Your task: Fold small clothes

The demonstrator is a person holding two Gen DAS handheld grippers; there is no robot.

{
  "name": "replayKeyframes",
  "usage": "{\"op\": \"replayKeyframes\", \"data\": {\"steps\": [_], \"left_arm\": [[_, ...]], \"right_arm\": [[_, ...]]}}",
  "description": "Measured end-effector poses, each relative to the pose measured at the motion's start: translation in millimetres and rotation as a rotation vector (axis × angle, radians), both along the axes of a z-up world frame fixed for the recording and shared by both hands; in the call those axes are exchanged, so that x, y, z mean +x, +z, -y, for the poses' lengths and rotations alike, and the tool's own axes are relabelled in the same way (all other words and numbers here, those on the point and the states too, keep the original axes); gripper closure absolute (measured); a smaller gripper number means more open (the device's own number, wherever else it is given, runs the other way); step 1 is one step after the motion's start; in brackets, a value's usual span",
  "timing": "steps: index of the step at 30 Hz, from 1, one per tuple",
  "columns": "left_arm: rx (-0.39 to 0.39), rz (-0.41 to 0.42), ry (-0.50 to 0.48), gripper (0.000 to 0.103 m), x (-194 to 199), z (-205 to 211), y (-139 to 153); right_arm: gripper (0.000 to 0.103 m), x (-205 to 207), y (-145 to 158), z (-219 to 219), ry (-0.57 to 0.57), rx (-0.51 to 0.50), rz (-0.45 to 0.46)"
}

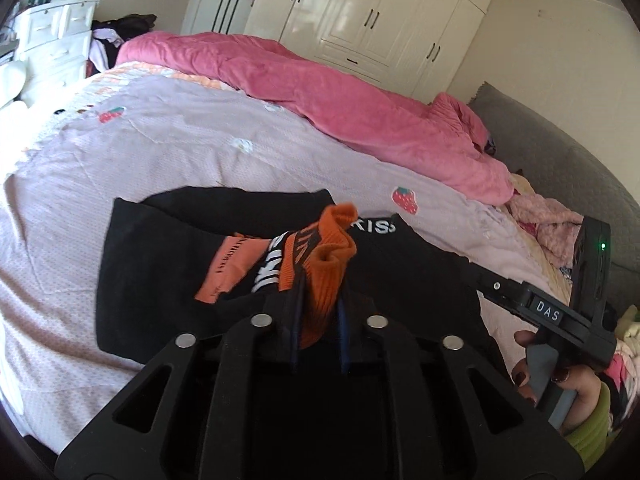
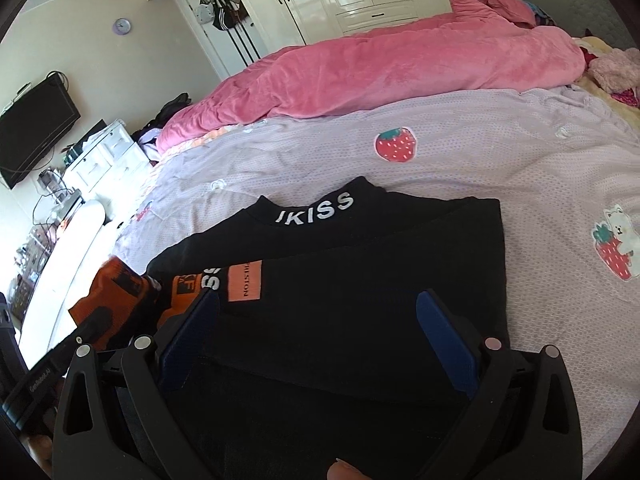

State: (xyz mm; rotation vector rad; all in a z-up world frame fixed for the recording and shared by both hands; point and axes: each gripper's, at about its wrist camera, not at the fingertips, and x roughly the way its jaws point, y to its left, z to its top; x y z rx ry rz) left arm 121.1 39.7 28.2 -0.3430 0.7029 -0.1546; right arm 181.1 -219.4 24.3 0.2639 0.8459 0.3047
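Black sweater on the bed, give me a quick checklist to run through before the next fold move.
1. Left gripper shut on the orange cuff: ok.
2. Right gripper jaws open, over the black sweater: ok.
3. Sweater body lying flat on the lilac bedspread: ok.
4. Collar lettering facing up: ok.
5. Pink duvet apart from the sweater: ok.
6. Far sleeve tucked in: cannot tell.
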Motion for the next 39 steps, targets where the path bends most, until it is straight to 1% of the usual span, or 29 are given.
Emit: {"op": "replayKeyframes", "data": {"steps": [1, 4, 6, 7, 10, 14, 16, 19, 21, 23, 26, 28, 29, 30, 33, 34, 35, 36, 38, 39], "left_arm": [[-0.009, -0.007, -0.011, 0.088, 0.8, 2.0, -2.2], [-0.04, -0.016, -0.043, 0.085, 0.6, 6.2, -6.2], [-0.034, -0.013, -0.049, 0.079, -0.4, 8.1, -4.4], [-0.028, -0.004, -0.039, 0.078, -2.1, 6.2, -2.1], [-0.004, 0.024, 0.003, 0.076, -7.7, -4.9, 6.3], [0.036, 0.029, 0.1, 0.073, -13.0, -29.4, 12.3], [0.06, 0.029, 0.152, 0.066, -15.5, -43.5, 14.2], [0.091, 0.029, 0.208, 0.06, -17.9, -58.7, 15.7], [0.082, 0.02, 0.237, 0.053, -19.2, -70.7, 12.8], [0.062, 0.01, 0.255, 0.047, -20.5, -81.3, 9.9], [0.052, 0.005, 0.271, 0.042, -23.3, -91.2, 6.6], [0.045, 0.008, 0.28, 0.041, -24.7, -96.2, 5.8], [0.041, 0.009, 0.284, 0.041, -25.4, -98.6, 5.4], [0.038, 0.011, 0.287, 0.041, -26.3, -100.0, 5.5], [0.032, 0.02, 0.307, 0.039, -28.3, -105.9, 5.8], [0.022, 0.021, 0.313, 0.039, -27.9, -108.1, 5.4], [0.015, 0.021, 0.316, 0.039, -28.8, -109.9, 5.3], [0.009, 0.022, 0.32, 0.039, -29.6, -112.1, 5.4], [0.011, 0.023, 0.329, 0.039, -31.7, -115.5, 6.2], [0.01, 0.025, 0.332, 0.039, -32.6, -117.1, 6.7]], "right_arm": [[0.005, -0.4, -0.3, 2.0, -0.006, 0.002, -0.001], [0.005, -0.9, -0.8, 4.3, -0.007, 0.01, -0.005], [0.005, -1.4, -0.6, 3.2, 0.0, 0.009, -0.005], [0.005, -1.8, -1.4, 1.2, 0.006, 0.009, -0.009], [0.005, -3.1, -3.7, -6.1, 0.029, 0.014, -0.021], [0.005, -7.2, -13.2, -25.2, 0.085, 0.013, -0.056], [0.005, -10.2, -19.4, -38.1, 0.122, 0.017, -0.076], [0.005, -17.5, -26.8, -62.3, 0.19, 0.029, -0.104], [0.005, -21.2, -30.5, -81.5, 0.241, 0.027, -0.106], [0.005, -20.9, -32.4, -97.6, 0.274, -0.008, -0.086], [0.005, -15.3, -37.7, -118.3, 0.304, -0.053, -0.065], [0.005, -9.9, -44.6, -130.3, 0.324, -0.07, -0.076], [0.007, -9.0, -47.2, -135.1, 0.337, -0.068, -0.082], [0.023, -8.6, -49.0, -139.5, 0.352, -0.064, -0.085], [0.049, -14.6, -49.4, -156.7, 0.412, -0.083, -0.068], [0.058, -18.1, -47.2, -161.9, 0.43, -0.092, -0.049], [0.077, -21.2, -44.1, -166.4, 0.451, -0.094, -0.03], [0.088, -22.9, -42.4, -169.7, 0.468, -0.091, -0.022], [0.093, -27.8, -34.2, -176.6, 0.488, -0.098, 0.022], [0.094, -30.9, -27.6, -178.2, 0.501, -0.09, 0.05]]}}
